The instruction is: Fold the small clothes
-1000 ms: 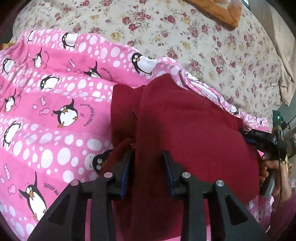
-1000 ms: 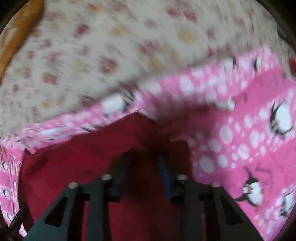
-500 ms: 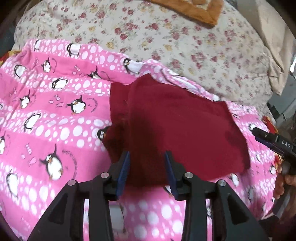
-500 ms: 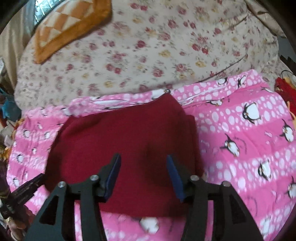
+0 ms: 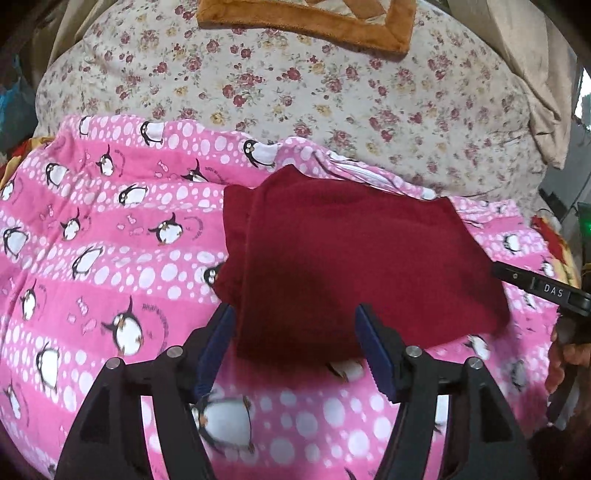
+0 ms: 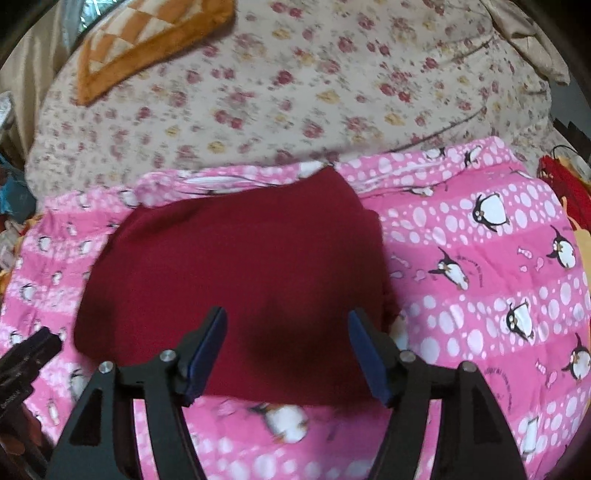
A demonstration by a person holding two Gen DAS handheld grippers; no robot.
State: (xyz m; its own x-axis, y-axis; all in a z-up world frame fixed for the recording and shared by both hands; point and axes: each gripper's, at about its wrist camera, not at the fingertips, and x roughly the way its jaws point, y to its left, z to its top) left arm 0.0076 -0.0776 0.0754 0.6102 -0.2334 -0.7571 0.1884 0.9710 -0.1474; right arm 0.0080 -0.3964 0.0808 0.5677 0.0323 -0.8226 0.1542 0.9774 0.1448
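- Pink penguin blanket: white dots, black-and-white penguins, bands of lighter and darker pink. Covers the near part of the bed, left to right; far edge rumpled.
- Floral bedsheet: cream, small red and yellow roses. Lies beyond the blanket, filling the far half of both views.
- Orange-bordered cushion: cream checked centre, on the sheet at the far edge; far left in the right wrist view.
- Beige cloth: bunched at far right.
- Red-and-yellow fabric: right of the blanket, partly cut off; kind unclear.
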